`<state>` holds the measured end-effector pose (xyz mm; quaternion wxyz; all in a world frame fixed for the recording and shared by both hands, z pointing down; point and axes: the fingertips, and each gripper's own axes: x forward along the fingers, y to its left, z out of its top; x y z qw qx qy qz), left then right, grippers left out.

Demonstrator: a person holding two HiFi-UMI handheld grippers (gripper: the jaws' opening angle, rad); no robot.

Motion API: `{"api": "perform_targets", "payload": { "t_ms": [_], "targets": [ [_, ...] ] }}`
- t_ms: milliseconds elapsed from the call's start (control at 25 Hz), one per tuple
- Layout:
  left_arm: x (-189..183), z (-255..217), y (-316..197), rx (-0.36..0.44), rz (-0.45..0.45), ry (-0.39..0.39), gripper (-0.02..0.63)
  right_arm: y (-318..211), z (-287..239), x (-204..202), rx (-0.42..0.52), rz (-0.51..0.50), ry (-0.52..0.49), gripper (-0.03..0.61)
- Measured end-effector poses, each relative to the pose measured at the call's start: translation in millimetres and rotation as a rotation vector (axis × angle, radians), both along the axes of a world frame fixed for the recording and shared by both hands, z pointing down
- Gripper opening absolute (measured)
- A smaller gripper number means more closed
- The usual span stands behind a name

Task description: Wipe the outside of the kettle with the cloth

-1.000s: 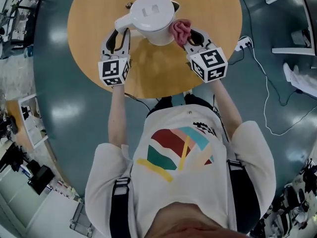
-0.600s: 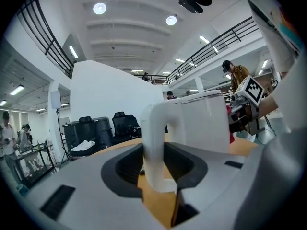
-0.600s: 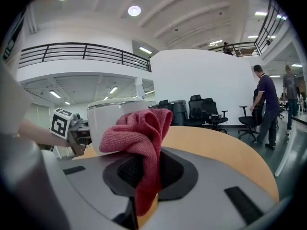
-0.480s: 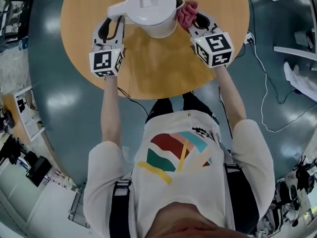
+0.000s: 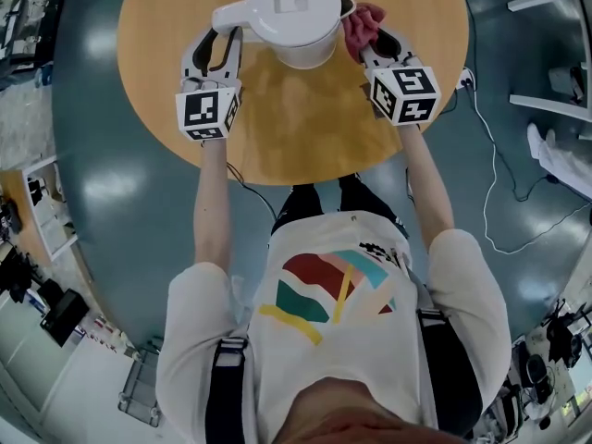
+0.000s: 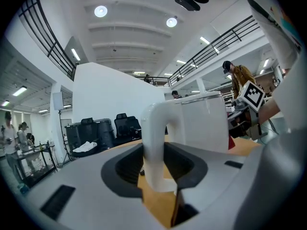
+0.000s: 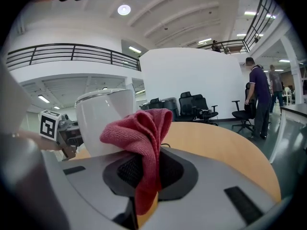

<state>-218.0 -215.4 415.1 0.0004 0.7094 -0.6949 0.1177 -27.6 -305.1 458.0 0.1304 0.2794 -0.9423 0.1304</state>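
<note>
A white kettle (image 5: 298, 18) stands on the round wooden table (image 5: 287, 128), far side, its handle (image 5: 228, 14) pointing left. My left gripper (image 5: 215, 52) is shut on that handle (image 6: 154, 147), which passes between the jaws. My right gripper (image 5: 373, 44) is shut on a red cloth (image 5: 362, 24), bunched up and pressed against the kettle's right side. In the right gripper view the cloth (image 7: 142, 143) hangs from the jaws with the kettle body (image 7: 103, 121) just left of it.
A white cable and plug strip (image 5: 462, 81) lie on the floor right of the table. White furniture legs (image 5: 546, 44) stand at the far right. Black office chairs (image 7: 192, 107) and people stand beyond the table.
The kettle and both grippers sit further up the head view than a second ago. The cloth has shifted from the kettle's lower right to its right side.
</note>
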Motion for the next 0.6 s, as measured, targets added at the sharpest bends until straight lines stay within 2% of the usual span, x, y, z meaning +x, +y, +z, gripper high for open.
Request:
{"api": "perform_targets", "payload": {
  "t_ms": [240, 400, 600],
  "targets": [
    [7, -3, 18, 0.005, -0.055, 0.011, 0.178, 47, -2, 15, -0.001, 0.006, -0.004, 0.048],
    [23, -4, 44, 0.019, -0.103, 0.043, 0.178, 95, -1, -5, 0.023, -0.057, -0.006, 0.048],
    [55, 5, 73, 0.012, -0.126, 0.075, 0.179, 137, 18, -23, -0.023, -0.097, -0.039, 0.048]
  ]
}}
